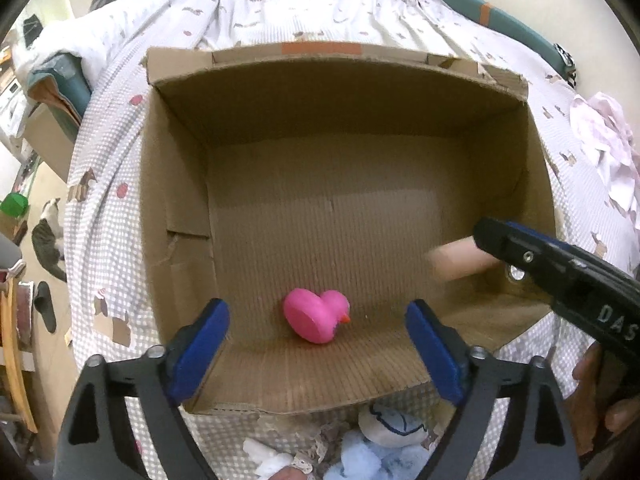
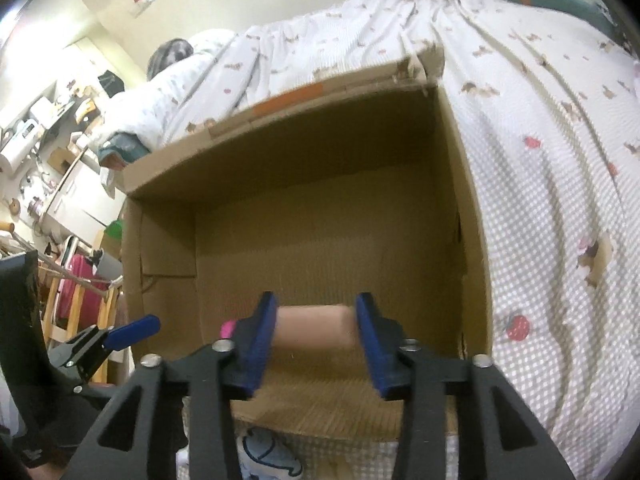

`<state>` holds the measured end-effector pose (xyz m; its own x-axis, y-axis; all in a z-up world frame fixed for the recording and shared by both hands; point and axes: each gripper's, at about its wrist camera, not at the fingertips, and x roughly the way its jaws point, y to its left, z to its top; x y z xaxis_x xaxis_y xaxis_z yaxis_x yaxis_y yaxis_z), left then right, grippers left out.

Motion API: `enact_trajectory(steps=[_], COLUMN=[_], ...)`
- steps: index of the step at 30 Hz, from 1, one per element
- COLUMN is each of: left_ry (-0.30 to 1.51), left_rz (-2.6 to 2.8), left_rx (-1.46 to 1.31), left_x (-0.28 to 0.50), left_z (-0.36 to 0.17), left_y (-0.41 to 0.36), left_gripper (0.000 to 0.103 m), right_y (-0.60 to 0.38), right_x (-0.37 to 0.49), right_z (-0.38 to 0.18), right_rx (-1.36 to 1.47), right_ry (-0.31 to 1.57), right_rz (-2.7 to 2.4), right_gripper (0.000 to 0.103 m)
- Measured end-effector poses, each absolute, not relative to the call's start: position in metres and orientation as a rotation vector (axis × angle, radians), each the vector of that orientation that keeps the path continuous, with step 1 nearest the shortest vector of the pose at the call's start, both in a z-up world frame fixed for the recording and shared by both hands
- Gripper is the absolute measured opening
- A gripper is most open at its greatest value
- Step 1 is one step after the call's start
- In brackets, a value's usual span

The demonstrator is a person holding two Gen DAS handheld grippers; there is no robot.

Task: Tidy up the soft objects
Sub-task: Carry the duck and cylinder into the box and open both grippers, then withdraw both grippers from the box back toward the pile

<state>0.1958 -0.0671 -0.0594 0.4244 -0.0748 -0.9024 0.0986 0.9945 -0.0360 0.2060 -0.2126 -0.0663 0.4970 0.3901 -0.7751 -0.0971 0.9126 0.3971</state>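
Cardboard fills the left wrist view: an open box (image 1: 340,184) sits on a bed (image 1: 108,184) under a checked cover. A pink rubber duck (image 1: 316,314) lies on its side on the box floor, between and beyond the spread blue pads of the left hand-held gripper (image 1: 318,350), which stands open and touches nothing. A blurred tan roll (image 1: 460,260) shows at the tip of the right hand-held gripper (image 1: 486,240).

In the right wrist view, the right hand-held gripper (image 2: 316,340) has the tan roll (image 2: 314,326) between its parted pads; blur hides whether they press it. Below the box's near edge lie pale blue plush toys (image 2: 264,456).
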Motion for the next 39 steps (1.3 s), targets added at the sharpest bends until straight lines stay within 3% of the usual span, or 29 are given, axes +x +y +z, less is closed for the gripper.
enact_trajectory(steps=[1,3,6,9,11,39], left_ry=[1.116,1.1,1.077,1.056,1.047,1.052], left_rz=[-0.105,-0.098,-0.097,-0.097,-0.092,-0.013], left_rx=[0.026,0.019,0.001,-0.001,-0.01,-0.002], left_x=[0.195,0.194,0.193,0.19,0.188,0.108], left_z=[-0.057,-0.052,-0.045,-0.04,-0.036,-0.026], left_y=[-0.066,-0.064,-0.059,-0.056,-0.053,-0.018], left_gripper=[0.09,0.09,0.094,0.098,0.098,0.098], right_y=[-0.213,-0.213,-0.213,-0.214,-0.217,-0.232], right_x=[0.205,0.204,0.202,0.199,0.197,0.124], right_z=[-0.063,-0.056,-0.043,-0.034,-0.03,-0.028], right_rx=[0.317,0.308,0.296,0.279,0.282,0.306], right_ry=[0.997,0.968,0.91,0.869,0.857,0.927], right_rz=[0.303,0.3,0.286,0.268,0.261,0.219], right_gripper=[0.046,0.065,0.079,0.092,0.095,0.095])
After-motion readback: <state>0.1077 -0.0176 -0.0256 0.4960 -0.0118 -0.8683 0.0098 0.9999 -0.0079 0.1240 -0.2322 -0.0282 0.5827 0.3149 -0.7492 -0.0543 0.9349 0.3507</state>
